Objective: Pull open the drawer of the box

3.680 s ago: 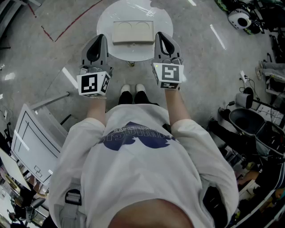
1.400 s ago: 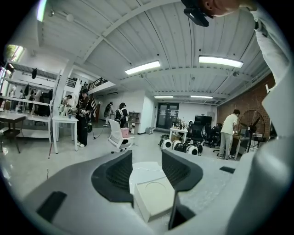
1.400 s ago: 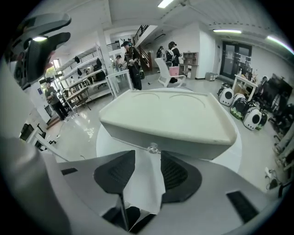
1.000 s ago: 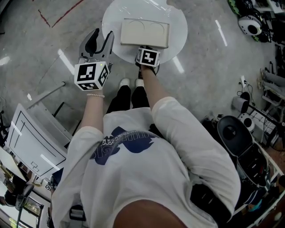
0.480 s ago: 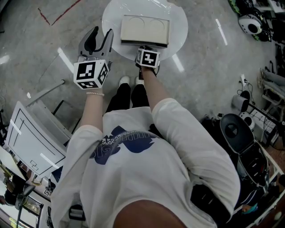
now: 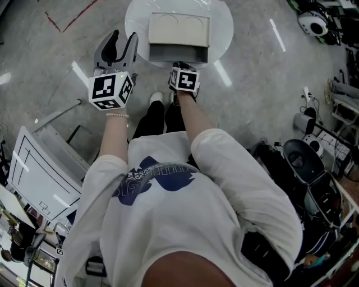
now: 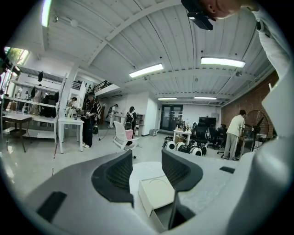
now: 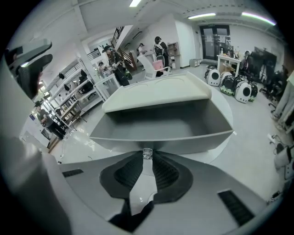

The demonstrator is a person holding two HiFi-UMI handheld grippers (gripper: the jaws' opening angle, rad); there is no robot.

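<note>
On the round white table point(image 6: 221, 22) ahead of the operator's feet I see the cream box point(image 6: 178, 28), top face up with two half-round recesses in it. Its grey drawer point(image 6: 178, 54) sticks out of the near side toward the person, clearly open, with the front panel close to the table's near rim.

Right gripper point(image 8: 147, 158): low at the drawer front, jaws almost together. Pads are clenched on the small clear knob point(image 8: 147, 153) at the middle of the front panel, pinching it from both sides right at the fingertips. In the head view mostly its marker cube point(image 6: 185, 79) shows, just on the near side of the drawer.

Left gripper point(image 6: 122, 38): off the table's left side, near the rim, and as far as I can tell touching neither box nor table. Jaws stand apart, released, nothing between the pads. Its own view looks past the fingers point(image 7: 120, 174) at the box and the open drawer from the side.

Around it: grey polished floor point(image 6: 263, 73), red tape line point(image 6: 73, 17) at top left, piled gear along the right edge. People stand in the hall in the background of both gripper views.
</note>
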